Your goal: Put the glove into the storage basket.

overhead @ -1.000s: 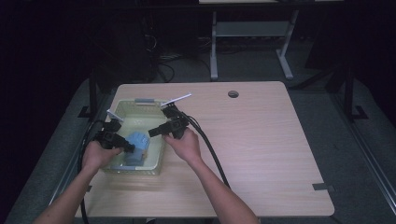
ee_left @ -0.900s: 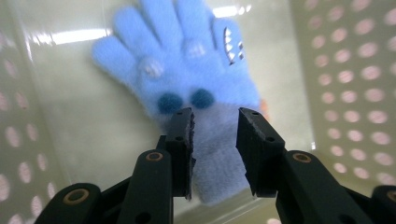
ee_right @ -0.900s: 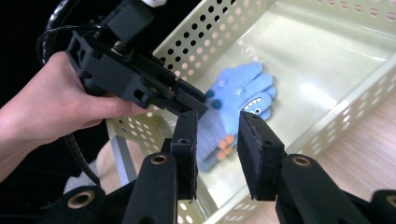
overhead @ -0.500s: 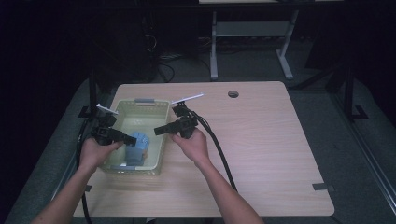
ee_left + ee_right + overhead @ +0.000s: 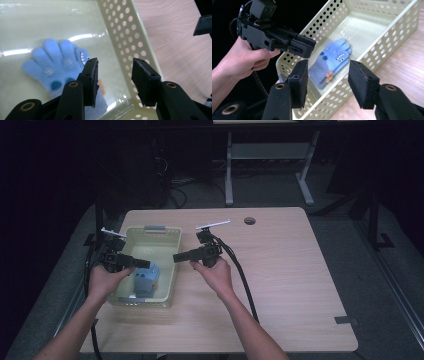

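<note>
Blue knitted glove (image 5: pixel 331 60) with a monster face and darker dots lies flat inside the pale yellow perforated basket (image 5: pixel 165 270), toward its near end. Basket sits on the table's left side.

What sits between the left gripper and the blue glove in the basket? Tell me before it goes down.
Nothing visible does. The left gripper hangs open above the basket's inside near its perforated side wall, and the blue glove lies flat and uncovered on the basket floor just beside its jaws. The right gripper is off to the side, over the basket's other long rim.
</note>
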`<state>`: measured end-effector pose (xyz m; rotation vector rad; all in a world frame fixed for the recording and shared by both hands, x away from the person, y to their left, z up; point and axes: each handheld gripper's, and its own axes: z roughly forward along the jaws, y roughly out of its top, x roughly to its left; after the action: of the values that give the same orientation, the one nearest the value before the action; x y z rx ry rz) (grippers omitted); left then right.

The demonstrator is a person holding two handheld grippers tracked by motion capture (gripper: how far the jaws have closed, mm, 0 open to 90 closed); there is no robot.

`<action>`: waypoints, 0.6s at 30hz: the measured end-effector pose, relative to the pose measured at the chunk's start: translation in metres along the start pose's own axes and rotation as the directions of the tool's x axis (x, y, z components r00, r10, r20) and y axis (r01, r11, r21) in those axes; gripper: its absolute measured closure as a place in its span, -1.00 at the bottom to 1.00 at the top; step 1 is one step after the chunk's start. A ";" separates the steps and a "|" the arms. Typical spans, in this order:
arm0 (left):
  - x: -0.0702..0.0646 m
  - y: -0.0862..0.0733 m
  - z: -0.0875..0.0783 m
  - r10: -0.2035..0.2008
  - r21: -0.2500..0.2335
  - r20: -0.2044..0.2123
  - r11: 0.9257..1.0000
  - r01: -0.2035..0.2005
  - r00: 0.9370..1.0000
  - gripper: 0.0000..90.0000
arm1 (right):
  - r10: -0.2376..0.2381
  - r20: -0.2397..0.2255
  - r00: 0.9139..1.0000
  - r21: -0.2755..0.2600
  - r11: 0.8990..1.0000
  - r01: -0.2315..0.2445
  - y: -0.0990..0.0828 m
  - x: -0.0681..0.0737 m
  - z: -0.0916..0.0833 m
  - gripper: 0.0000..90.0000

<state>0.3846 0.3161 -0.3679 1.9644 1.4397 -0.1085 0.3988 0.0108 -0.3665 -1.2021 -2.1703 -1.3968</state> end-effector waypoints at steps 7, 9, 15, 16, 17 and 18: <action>-0.005 0.001 -0.002 0.001 -0.023 0.024 1.000 0.000 1.000 0.21 | 0.008 -0.010 1.000 -0.011 1.000 -0.009 -0.003 -0.006 -0.009 0.07; -0.007 0.001 -0.002 0.001 -0.033 0.035 0.999 0.000 0.999 0.20 | 0.009 -0.011 1.000 -0.014 1.000 -0.009 -0.003 -0.007 -0.011 0.06; -0.013 0.002 0.001 0.013 -0.038 0.061 0.999 -0.010 0.998 0.16 | 0.029 -0.040 0.999 -0.028 0.999 -0.030 -0.005 -0.011 -0.018 0.01; -0.013 0.002 0.001 0.013 -0.038 0.061 0.999 -0.010 0.998 0.14 | 0.029 -0.040 0.999 -0.028 0.999 -0.030 -0.005 -0.011 -0.018 0.01; -0.014 0.002 0.002 0.010 -0.035 0.060 0.999 -0.008 0.998 0.14 | 0.031 -0.050 0.998 -0.028 0.999 -0.032 -0.006 -0.011 -0.019 0.00; -0.014 0.002 0.003 0.014 -0.037 0.061 0.999 -0.012 0.998 0.14 | 0.033 -0.055 0.998 -0.025 0.999 -0.035 -0.007 -0.011 -0.020 -0.01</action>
<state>0.3820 0.3026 -0.3623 1.9242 1.3802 -0.1348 0.3969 -0.0131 -0.3677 -1.1899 -2.0918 -1.4306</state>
